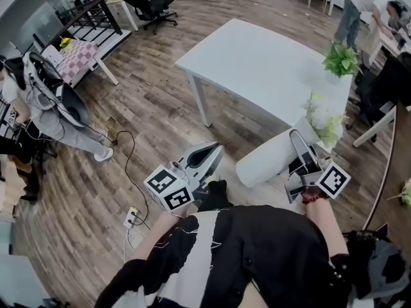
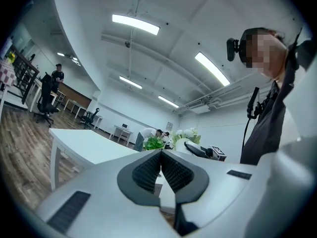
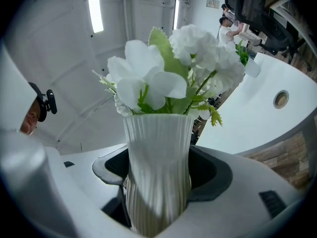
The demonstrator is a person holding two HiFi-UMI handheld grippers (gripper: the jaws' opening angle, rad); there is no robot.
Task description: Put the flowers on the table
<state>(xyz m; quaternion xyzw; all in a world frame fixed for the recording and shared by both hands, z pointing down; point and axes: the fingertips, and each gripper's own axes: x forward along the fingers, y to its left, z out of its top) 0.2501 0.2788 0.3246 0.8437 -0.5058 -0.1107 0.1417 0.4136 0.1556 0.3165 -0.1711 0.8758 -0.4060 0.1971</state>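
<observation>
While the wooden floor (image 1: 148,108) takes up most of the head view, the biggest thing on it is the white table (image 1: 257,63). It stands a little beyond the person, with its top almost bare, and a small green plant (image 1: 340,59) sits at its far right corner. That leaves plenty of free surface for a landing spot.

The white ribbed vase (image 1: 273,159) is not yet on the table. It hangs in the air near the table's near right corner, tipped well over, with its mouth pointing far and right toward the tabletop. I take the tilt to come from how the wrist is turned while carrying, so the vase will need righting before it goes down.

The right gripper (image 3: 159,170) is clamped on the vase's body. Its jaws stand wide because the vase is broad, and a dark pad presses on each side of the ribbing, low down, which keeps the blooms clear of the tool.

The left gripper (image 2: 161,155) is held low at the near left. Its jaws are together on nothing, and it seems simply parked out of the way.

The white flowers (image 1: 323,117) and their green leaves spill from the vase mouth. From above they overlap the table's near right edge, though I cannot tell whether they are touching it.
</observation>
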